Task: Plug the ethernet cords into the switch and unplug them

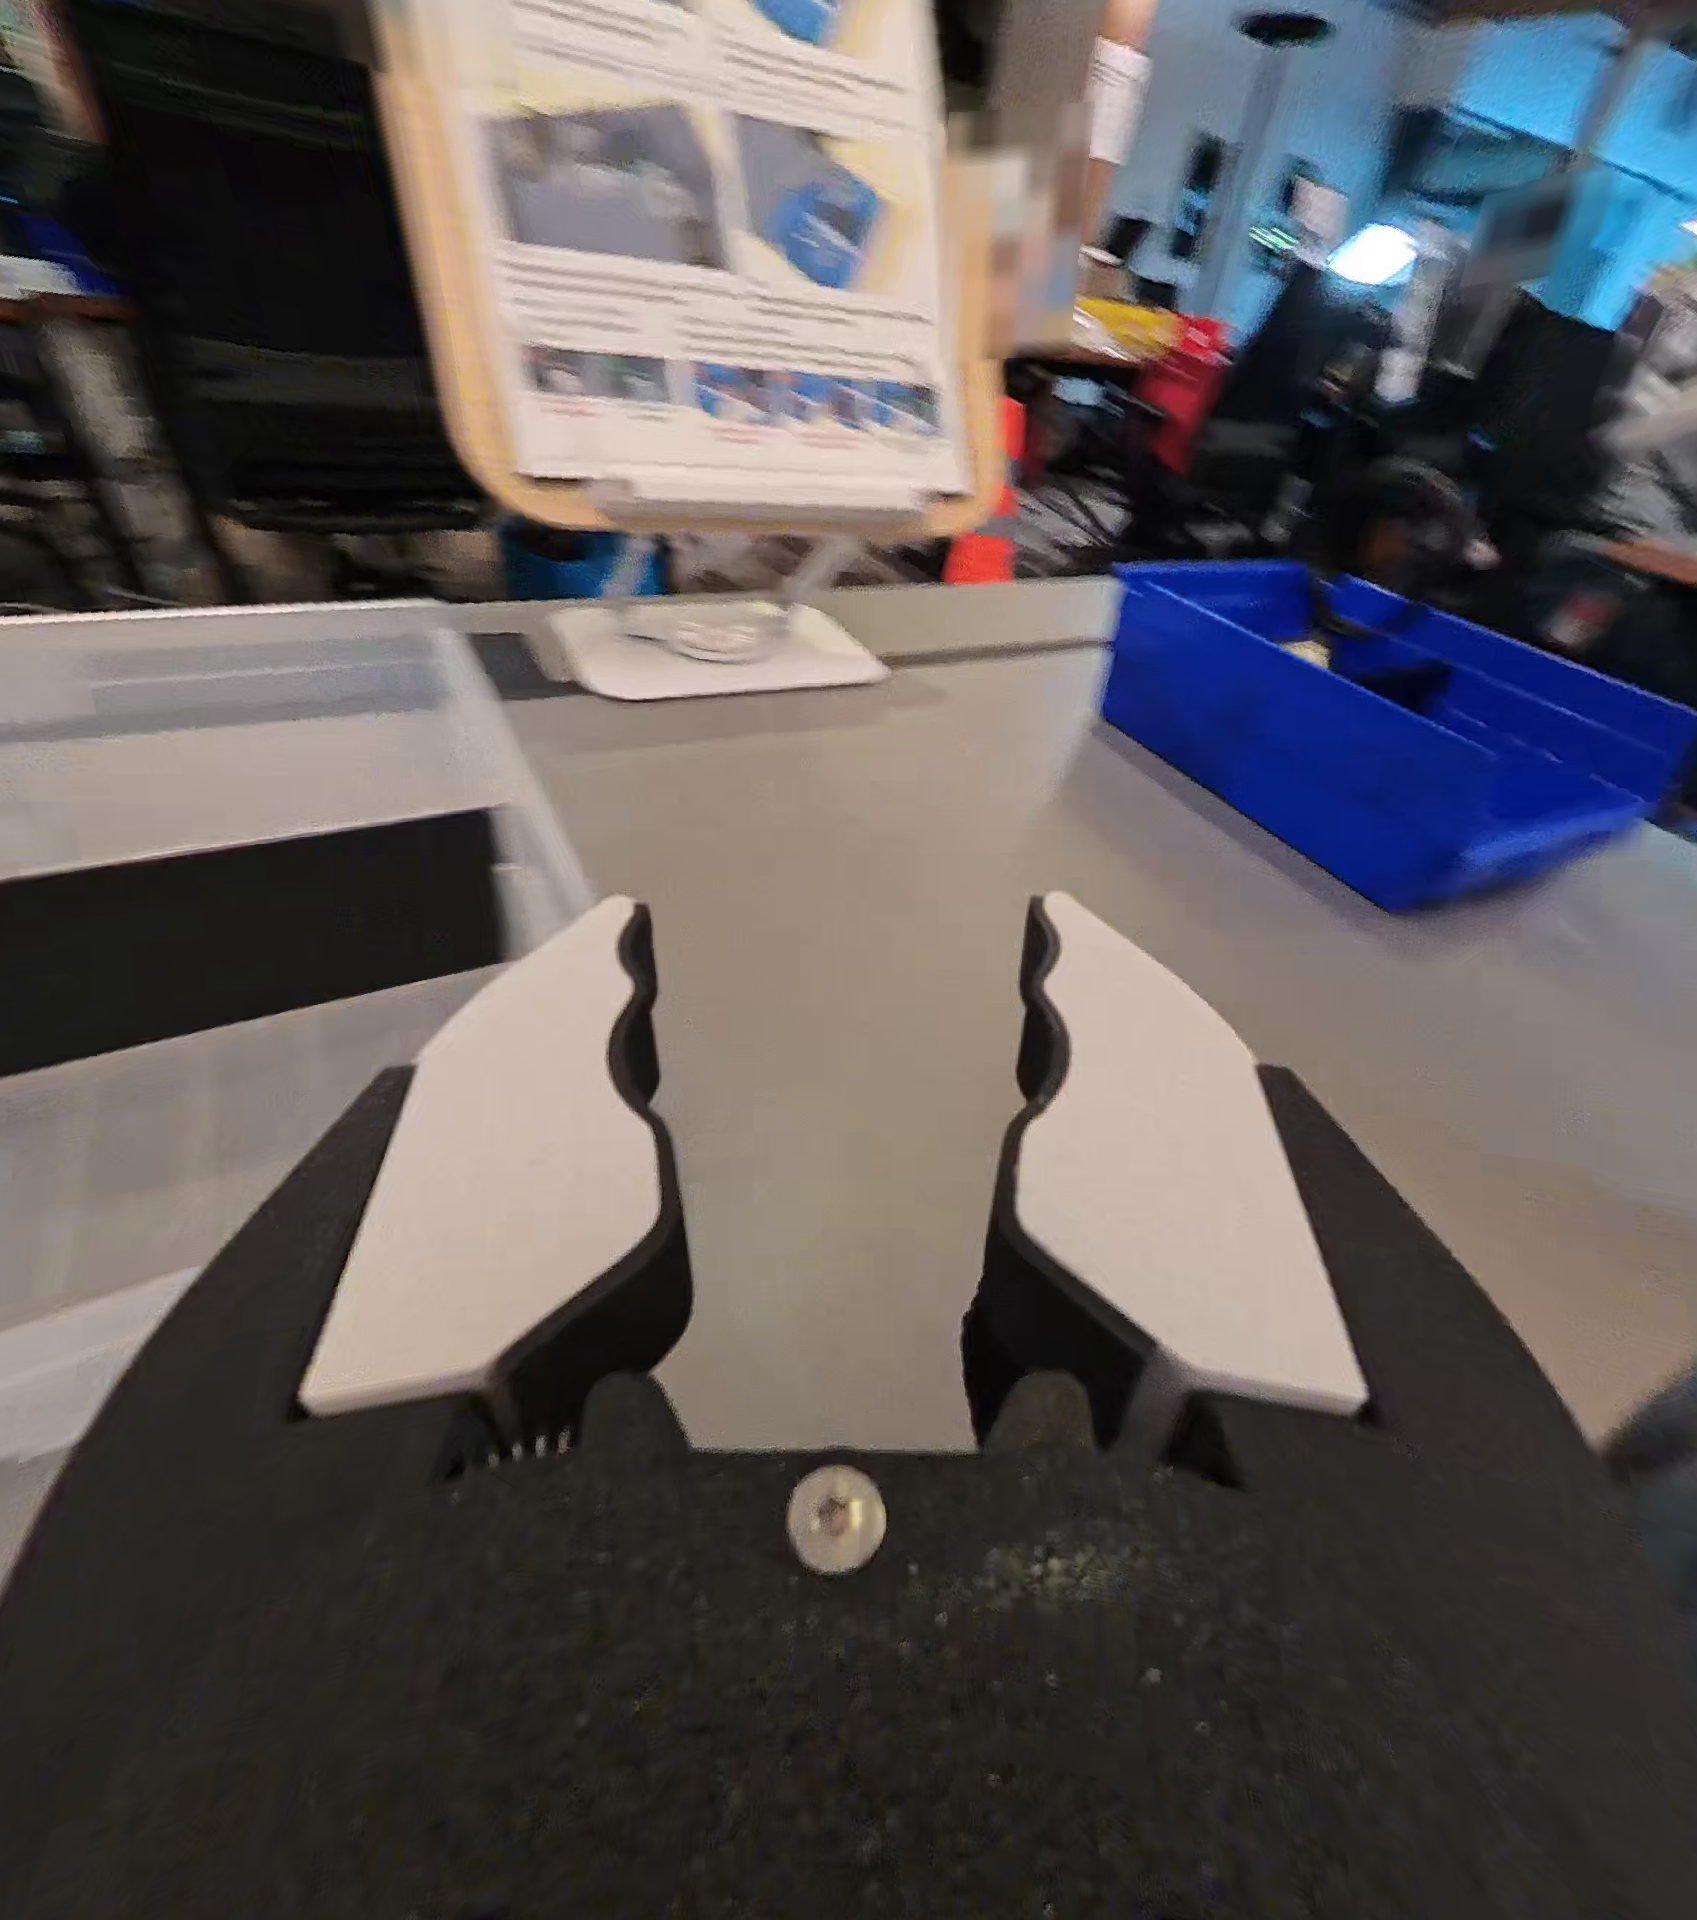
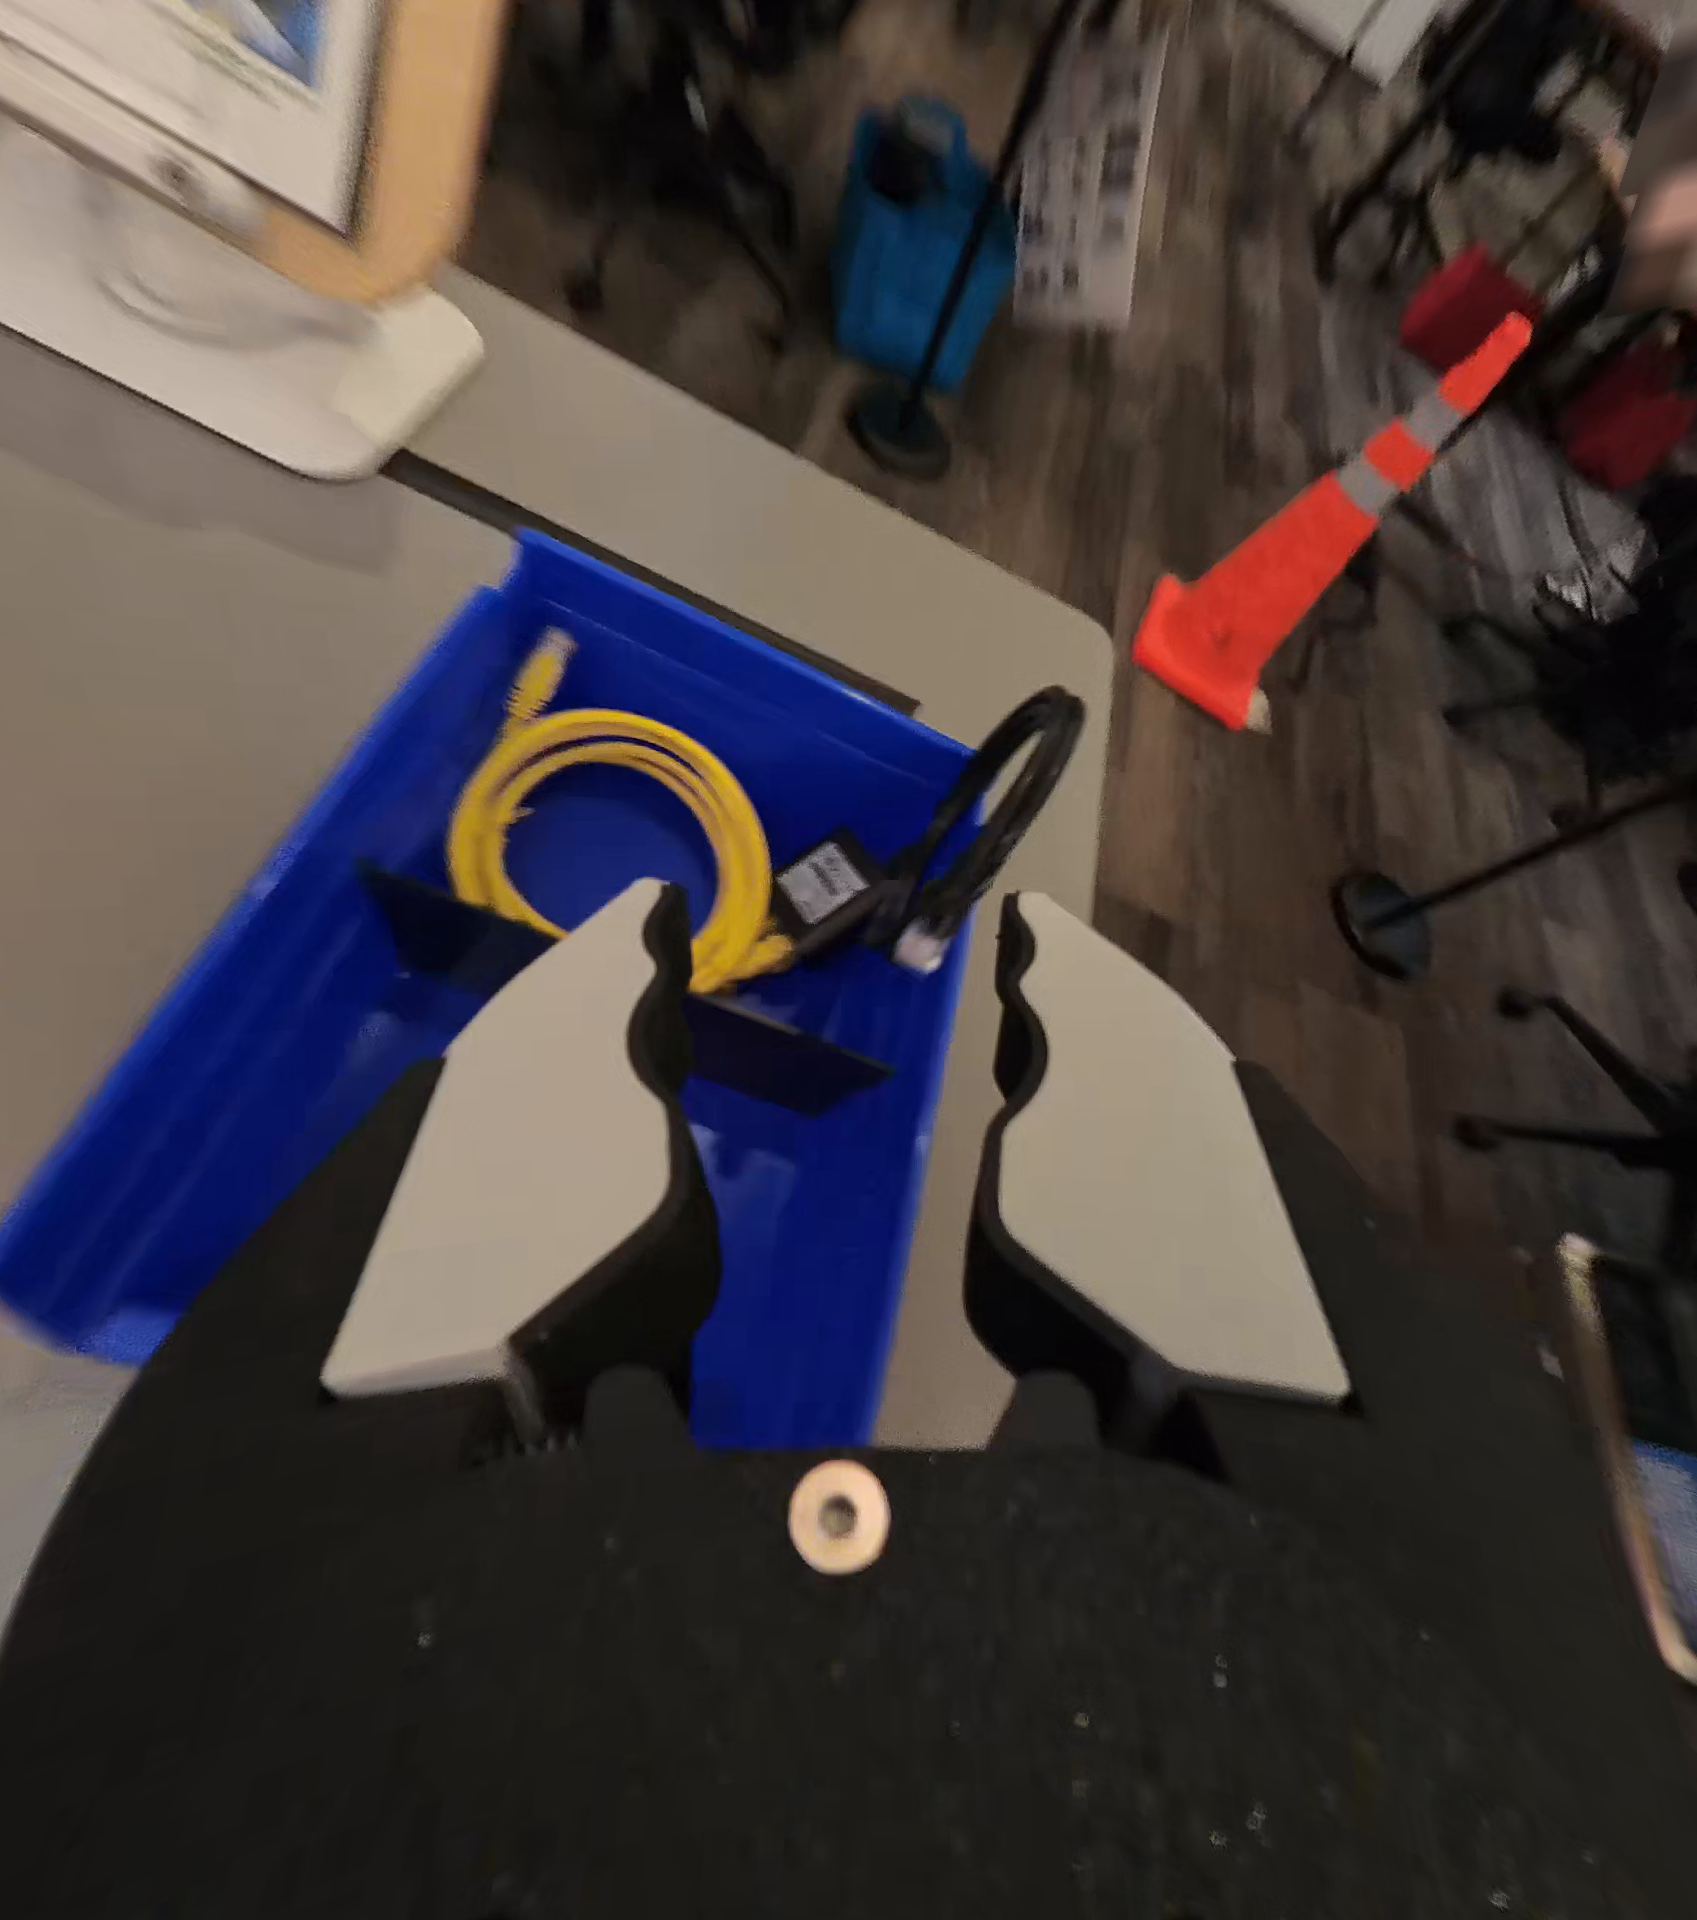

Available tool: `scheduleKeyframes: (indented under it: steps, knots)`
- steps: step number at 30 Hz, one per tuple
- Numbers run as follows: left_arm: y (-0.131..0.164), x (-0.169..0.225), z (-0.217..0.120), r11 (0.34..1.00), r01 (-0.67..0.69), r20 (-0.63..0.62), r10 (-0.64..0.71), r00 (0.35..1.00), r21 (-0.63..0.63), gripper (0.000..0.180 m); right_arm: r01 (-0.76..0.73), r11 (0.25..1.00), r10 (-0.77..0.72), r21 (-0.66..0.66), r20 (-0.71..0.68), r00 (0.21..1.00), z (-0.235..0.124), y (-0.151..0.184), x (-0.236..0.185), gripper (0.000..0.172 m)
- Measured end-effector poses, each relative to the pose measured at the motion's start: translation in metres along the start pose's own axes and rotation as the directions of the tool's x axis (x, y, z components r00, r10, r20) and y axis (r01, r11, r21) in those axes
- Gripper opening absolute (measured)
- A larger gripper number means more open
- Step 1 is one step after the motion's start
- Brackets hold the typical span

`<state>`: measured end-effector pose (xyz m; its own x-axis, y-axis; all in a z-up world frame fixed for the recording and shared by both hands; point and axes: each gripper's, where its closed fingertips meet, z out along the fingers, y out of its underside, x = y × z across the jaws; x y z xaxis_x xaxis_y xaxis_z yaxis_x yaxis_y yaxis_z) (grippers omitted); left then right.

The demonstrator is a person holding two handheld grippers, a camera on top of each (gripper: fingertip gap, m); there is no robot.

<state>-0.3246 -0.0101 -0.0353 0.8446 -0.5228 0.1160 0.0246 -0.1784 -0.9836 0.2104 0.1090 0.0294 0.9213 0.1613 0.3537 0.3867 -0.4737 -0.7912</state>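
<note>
I hold a hand-held gripper in each hand above a grey bench. Both are released, jaws spread, with nothing between the pads.

My right hand-held gripper hangs over a blue bin that sits at the bench's far right corner. In the bin's far compartment, behind a dark divider, lies a coiled yellow cord, one plug pointing toward the bin's far wall. Beside it lies a black cord with a grey tag, its loop arching over the bin's right rim and its clear plug resting just inside that rim. The bin seems meant to keep the cords together. The black cord's plug lies just ahead of my right fingertips, slightly below them; the yellow coil sits ahead of the left fingertip. I judge the jaws are spread ready to reach in.

My left hand-held gripper points across bare bench, the bin well off to its right. A clear box stands at the left edge. I cannot tell where the switch is. A sheet on a white stand stands at the far edge.
</note>
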Motion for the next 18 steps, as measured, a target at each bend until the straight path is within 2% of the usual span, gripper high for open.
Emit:
scheduleKeyframes:
  steps: [3, 6, 7, 10, 13, 18]
  knots:
    - [-0.007, -0.048, -0.025, 0.998, 0.003, 0.166, -0.013, 0.986, 0.063, 0.067, -0.127, 0.982, 0.118, 0.139, 0.071, 0.990, -0.025, 0.037, -0.048, 0.044]
    - [-0.002, -0.077, -0.033, 0.998, -0.017, 0.287, -0.002, 0.958, 0.065, 0.065, -0.230, 0.965, 0.225, 0.129, 0.049, 0.973, -0.020, 0.085, -0.080, 0.061]
    - [0.005, -0.081, -0.030, 0.999, -0.029, 0.303, 0.017, 0.953, 0.034, 0.062, -0.262, 0.955, 0.260, 0.136, 0.038, 0.965, -0.018, 0.095, -0.086, 0.064]
    - [0.027, -0.087, -0.021, 0.996, -0.058, 0.334, 0.077, 0.939, -0.068, 0.056, -0.315, 0.933, 0.320, 0.172, 0.003, 0.948, -0.015, 0.120, -0.092, 0.053]
    - [0.031, -0.091, -0.020, 0.992, -0.088, 0.343, 0.114, 0.932, -0.091, 0.051, -0.323, 0.937, 0.328, 0.131, -0.016, 0.945, -0.010, 0.147, -0.091, 0.054]
    - [0.033, -0.096, -0.022, 0.992, -0.079, 0.351, 0.110, 0.930, -0.104, 0.052, -0.345, 0.927, 0.350, 0.143, -0.008, 0.937, -0.011, 0.159, -0.083, 0.056]
